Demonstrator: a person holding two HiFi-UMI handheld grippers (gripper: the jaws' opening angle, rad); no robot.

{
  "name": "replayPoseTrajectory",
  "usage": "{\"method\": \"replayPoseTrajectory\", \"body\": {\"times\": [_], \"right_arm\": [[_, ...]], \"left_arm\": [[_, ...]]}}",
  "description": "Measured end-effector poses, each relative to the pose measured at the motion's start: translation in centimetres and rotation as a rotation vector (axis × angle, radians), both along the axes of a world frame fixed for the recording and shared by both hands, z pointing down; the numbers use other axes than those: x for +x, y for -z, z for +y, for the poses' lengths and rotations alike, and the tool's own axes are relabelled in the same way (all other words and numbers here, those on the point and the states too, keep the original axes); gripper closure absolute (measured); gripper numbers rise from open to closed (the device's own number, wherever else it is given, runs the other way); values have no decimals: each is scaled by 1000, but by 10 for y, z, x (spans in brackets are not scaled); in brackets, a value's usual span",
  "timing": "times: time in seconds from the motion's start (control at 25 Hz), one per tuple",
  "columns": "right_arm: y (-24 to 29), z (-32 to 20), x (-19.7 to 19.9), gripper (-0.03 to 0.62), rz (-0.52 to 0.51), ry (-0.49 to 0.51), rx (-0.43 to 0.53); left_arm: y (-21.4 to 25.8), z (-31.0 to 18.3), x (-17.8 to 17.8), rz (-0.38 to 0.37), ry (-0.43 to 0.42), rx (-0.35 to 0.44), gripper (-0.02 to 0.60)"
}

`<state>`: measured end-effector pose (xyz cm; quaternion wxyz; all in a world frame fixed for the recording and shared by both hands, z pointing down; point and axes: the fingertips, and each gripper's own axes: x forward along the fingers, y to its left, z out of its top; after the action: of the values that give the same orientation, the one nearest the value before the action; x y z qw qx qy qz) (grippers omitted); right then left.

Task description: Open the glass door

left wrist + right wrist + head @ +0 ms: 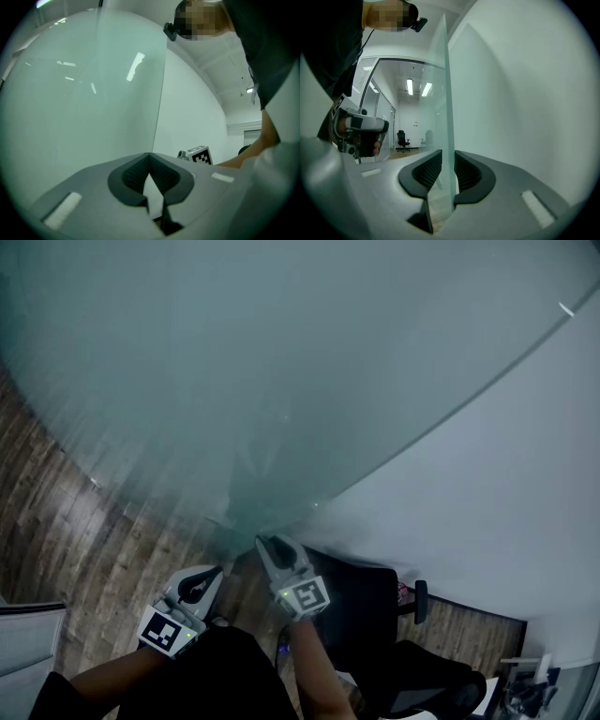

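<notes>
Right gripper view: right gripper (442, 174) jaws clamp the glass door (446, 93) edge; left gripper (150, 164) jaws are pressed together.

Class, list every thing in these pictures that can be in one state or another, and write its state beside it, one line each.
left gripper: shut, nothing between its jaws.
right gripper: shut on the free edge of the glass door.
glass door: upright, gripped at its edge; how far open it stands cannot be told.
</notes>
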<state>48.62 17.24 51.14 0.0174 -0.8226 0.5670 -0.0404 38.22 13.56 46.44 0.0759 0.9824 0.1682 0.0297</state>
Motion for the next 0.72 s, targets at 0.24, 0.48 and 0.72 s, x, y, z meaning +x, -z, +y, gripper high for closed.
{"method": "replayPoseTrajectory", "body": {"times": [0.24, 0.48, 0.72], "right_arm": [[0, 0, 20, 508, 8, -4, 8], [-11, 2, 33, 505, -6, -28, 0], [-14, 4, 48, 503, 14, -46, -29]], "left_arm": [[3, -6, 14, 24, 4, -3, 581], [-9, -22, 14, -16, 32, 1, 581], [-3, -30, 17, 7, 47, 0, 581]]}}
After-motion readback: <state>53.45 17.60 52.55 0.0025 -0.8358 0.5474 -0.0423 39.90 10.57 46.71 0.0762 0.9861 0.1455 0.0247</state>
